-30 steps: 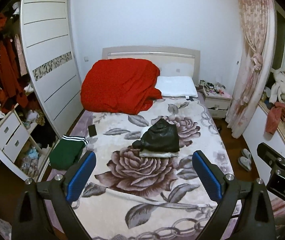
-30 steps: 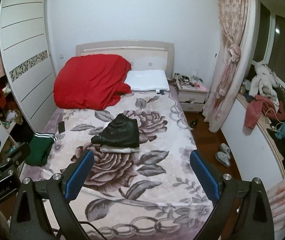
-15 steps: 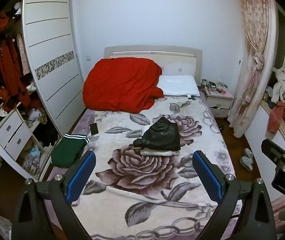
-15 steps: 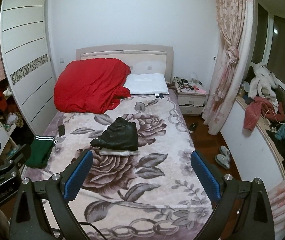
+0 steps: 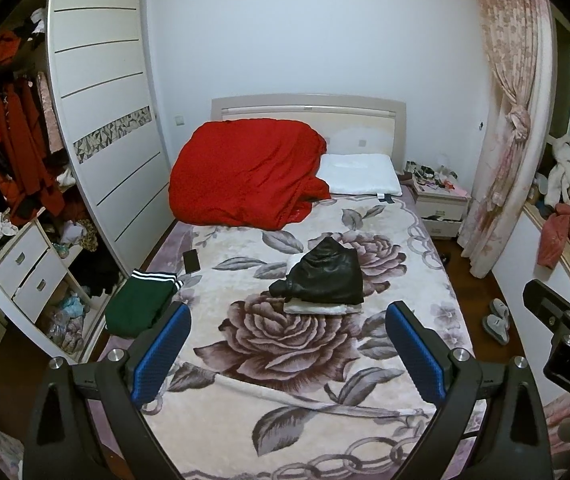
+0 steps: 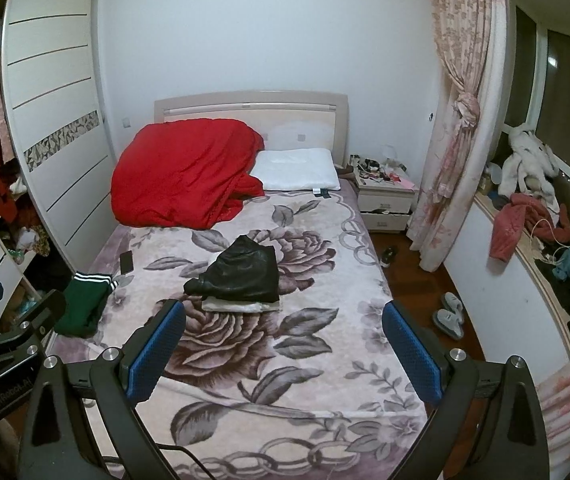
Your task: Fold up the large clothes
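Note:
A folded black garment lies on a folded pale one in the middle of the floral bed cover; both show in the right wrist view. A folded dark green garment with white stripes lies at the bed's left edge, also in the right wrist view. My left gripper is open and empty, held high over the foot of the bed. My right gripper is open and empty beside it.
A red quilt and a white pillow lie at the head. A phone lies near the left edge. An open wardrobe stands left, a nightstand, curtain, slippers and cluttered ledge right.
Both grippers have drawn back and risen a little from the bed, so more of the room shows. Nothing on the bed has moved.

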The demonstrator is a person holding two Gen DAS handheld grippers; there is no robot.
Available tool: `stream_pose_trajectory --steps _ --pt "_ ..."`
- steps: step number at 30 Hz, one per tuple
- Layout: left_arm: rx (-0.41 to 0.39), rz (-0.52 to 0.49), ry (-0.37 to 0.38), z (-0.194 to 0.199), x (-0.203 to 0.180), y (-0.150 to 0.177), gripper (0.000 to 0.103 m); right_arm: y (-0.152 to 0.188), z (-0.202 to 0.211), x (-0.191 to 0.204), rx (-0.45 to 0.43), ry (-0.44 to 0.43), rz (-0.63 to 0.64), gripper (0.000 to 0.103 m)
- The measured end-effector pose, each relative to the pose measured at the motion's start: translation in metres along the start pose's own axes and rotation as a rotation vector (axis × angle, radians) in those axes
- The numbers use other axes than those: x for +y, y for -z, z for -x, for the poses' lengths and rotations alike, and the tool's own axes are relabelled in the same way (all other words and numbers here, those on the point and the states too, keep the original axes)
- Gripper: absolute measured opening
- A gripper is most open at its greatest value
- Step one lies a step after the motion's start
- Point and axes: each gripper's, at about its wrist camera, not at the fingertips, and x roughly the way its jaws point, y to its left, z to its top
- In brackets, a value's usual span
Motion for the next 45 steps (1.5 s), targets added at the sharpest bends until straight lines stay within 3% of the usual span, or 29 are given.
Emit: stream_pose_trajectory --steps 45 --pt "-0.026 -0.002 -0.008 0.009 0.008 -0.008 0.1 0.012 0.008 0.011 -0.003 0.013 -0.013 0.101"
